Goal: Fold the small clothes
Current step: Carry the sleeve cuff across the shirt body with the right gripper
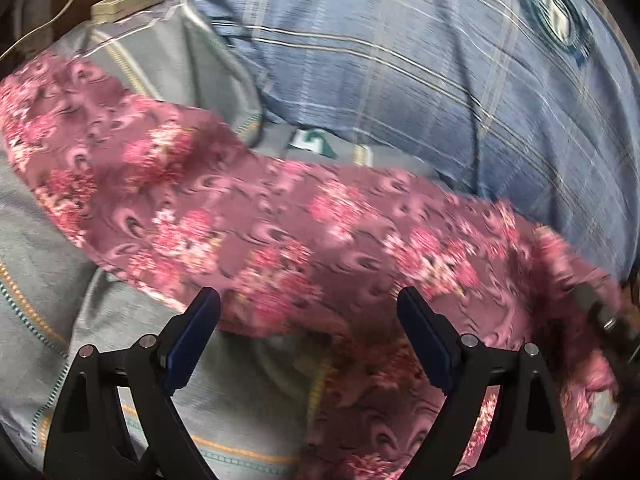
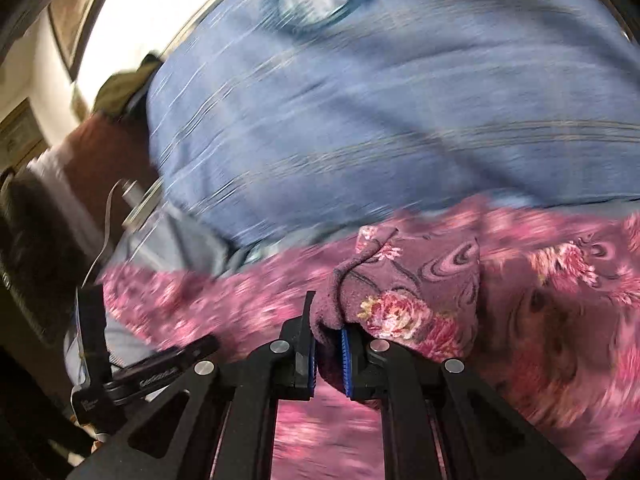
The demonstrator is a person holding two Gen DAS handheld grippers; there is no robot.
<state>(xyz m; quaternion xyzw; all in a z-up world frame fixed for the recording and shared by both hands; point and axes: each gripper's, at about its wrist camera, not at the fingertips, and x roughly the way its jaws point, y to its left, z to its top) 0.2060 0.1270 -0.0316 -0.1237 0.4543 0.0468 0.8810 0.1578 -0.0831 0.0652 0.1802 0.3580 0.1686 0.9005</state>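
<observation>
One pink floral garment (image 1: 288, 240) lies stretched across a bed, ahead of and beneath both grippers. The left gripper (image 1: 308, 312) is spread wide, its two blue-padded fingers (image 1: 192, 336) apart and clamping nothing, with the cloth's near edge just beyond their tips. The right gripper (image 2: 326, 344) is clenched on a bunched fold of the same garment (image 2: 400, 280), which bulges out between and past its fingers.

One blue plaid pillow (image 1: 440, 80) sits beyond the garment, carrying a single round badge (image 1: 556, 12). Motion blur smears most of the right wrist view, so the pillow (image 2: 360, 120) and the print are hard to make out there. The garment runs out of view at the right.

Underneath is a grey bedsheet (image 1: 40, 240) with thin coloured stripes. To the far left of the left fingers are a pale power strip (image 1: 132, 0) and a white cable (image 1: 52, 12).
</observation>
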